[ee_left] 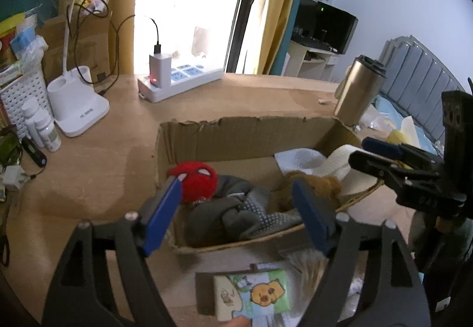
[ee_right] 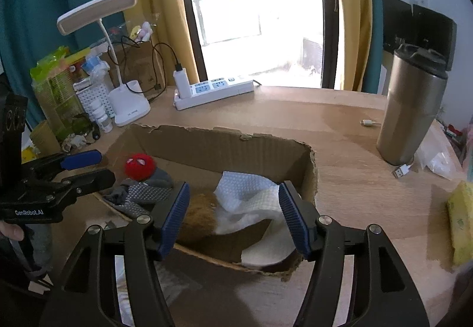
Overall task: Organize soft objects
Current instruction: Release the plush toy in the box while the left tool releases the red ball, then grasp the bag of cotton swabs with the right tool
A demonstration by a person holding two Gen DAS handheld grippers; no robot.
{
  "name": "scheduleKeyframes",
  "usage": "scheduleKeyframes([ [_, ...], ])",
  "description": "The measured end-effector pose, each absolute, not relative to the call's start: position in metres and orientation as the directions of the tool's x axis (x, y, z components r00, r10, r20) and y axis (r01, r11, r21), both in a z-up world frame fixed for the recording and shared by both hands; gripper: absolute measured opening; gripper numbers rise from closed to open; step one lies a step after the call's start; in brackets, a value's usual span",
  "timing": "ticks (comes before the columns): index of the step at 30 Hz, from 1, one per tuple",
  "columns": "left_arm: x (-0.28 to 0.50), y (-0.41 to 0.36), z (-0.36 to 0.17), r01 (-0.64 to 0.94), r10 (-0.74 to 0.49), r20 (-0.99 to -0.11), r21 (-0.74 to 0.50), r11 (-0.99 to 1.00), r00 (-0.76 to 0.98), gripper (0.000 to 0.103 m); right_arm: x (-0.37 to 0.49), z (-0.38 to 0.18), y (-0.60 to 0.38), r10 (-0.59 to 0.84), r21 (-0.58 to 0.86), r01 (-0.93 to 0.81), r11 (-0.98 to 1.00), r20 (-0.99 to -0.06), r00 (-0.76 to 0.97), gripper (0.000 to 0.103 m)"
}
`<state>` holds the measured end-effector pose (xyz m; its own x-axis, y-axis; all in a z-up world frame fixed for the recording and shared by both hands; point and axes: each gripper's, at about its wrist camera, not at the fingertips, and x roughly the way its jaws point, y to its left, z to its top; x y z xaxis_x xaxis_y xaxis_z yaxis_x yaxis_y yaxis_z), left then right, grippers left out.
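Above the cardboard box (ee_right: 207, 146) (both spread) hang two claws.

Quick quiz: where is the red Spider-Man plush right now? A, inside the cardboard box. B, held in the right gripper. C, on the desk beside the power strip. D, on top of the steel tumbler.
A: the red Spider-Man plush lies inside the cardboard box, resting against grey socks.
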<state>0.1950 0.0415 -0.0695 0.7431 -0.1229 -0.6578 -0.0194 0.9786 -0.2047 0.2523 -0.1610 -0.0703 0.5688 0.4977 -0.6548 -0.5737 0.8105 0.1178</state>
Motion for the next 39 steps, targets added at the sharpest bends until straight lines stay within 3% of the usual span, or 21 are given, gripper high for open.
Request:
scheduleKeyframes([
  [24, 0.12, 0.048, -0.041, -0.02, -0.108, -0.575, -0.211, 0.977, 0.811, 0.08, 0.184, -0.042, -0.154, 0.504, 0.072, -0.595, 0.8, -0.62, 0.601, 0.066],
  [39, 0.085, 0.06, -0.052, -0.041, -0.095, -0.57, -0.22, 0.975, 0.816, 0.08, 0.152, -0.058, -0.133, 0.496, 0.065, -0.613, 0.787, -0.657, 0.567, 0.067],
])
